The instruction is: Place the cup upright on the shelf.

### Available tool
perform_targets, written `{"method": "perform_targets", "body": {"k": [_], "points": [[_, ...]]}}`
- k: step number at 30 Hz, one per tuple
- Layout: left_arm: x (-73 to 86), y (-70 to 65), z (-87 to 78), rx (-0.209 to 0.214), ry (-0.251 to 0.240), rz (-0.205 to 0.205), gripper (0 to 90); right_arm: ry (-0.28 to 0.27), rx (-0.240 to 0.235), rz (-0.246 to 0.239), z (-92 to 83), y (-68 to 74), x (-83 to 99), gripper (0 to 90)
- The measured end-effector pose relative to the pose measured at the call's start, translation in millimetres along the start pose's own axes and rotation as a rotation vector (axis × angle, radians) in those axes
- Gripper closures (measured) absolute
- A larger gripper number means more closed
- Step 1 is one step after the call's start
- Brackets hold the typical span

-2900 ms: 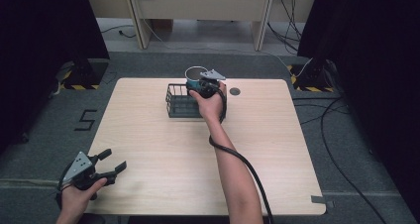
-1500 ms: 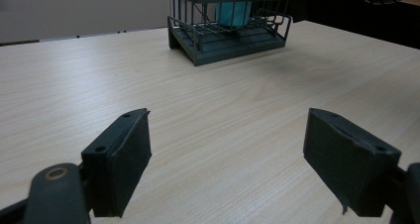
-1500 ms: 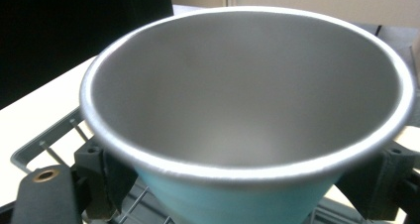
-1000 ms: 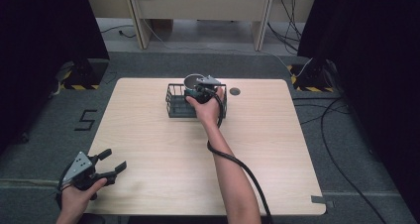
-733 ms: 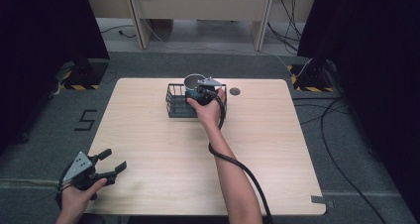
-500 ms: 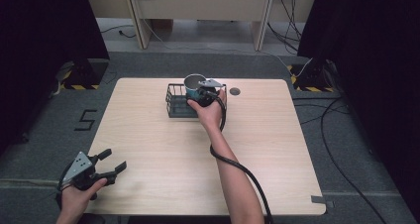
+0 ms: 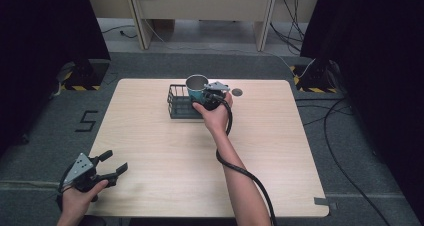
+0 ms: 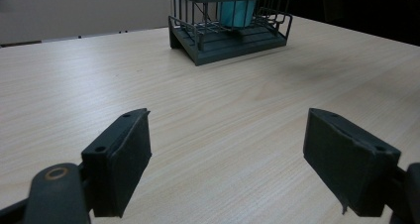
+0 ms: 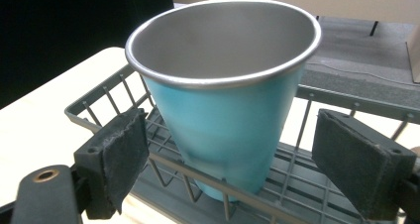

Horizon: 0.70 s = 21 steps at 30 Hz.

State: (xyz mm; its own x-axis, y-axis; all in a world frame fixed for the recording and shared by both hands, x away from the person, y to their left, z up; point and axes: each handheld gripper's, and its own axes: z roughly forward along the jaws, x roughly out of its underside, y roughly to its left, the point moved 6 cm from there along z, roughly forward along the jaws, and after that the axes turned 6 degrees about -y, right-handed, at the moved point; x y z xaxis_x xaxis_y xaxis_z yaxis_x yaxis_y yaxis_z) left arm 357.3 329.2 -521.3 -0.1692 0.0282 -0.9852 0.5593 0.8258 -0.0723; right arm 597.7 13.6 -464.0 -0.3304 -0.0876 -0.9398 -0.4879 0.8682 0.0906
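The left claw (image 7: 107, 168) rests at the near left corner of the light wooden desk (image 7: 160, 151), jaws spread wide and empty. The dark grey wire basket (image 7: 178, 102) stands at the far centre of the desk. The teal metal cup with a steel interior (image 9: 223, 95) stands upright inside it. The right claw (image 9: 233, 164) flanks the cup, jaws parted, neither pad touching.

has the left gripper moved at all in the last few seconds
No. The left gripper sits at the same spot by the table's near left corner, jaws open, as in the earlier high views.
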Motion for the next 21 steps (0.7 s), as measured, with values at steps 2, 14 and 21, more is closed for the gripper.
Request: {"method": "perform_targets", "body": {"k": [2,14,21], "points": [[0.0,0.0,0.0,0.000,0.000,0.000,17.8,-0.001,-0.001,0.001,-5.0,-0.9,0.3,15.4],[0.0,-0.1,0.1,-0.002,0.002,0.005,17.8,-0.020,-0.003,0.000,-30.6,-5.5,-0.9,15.3],[-0.1,-0.1,0.1,-0.004,0.002,0.006,17.8,-0.021,0.003,-0.004,-43.4,-10.5,2.9,15.4]]}}
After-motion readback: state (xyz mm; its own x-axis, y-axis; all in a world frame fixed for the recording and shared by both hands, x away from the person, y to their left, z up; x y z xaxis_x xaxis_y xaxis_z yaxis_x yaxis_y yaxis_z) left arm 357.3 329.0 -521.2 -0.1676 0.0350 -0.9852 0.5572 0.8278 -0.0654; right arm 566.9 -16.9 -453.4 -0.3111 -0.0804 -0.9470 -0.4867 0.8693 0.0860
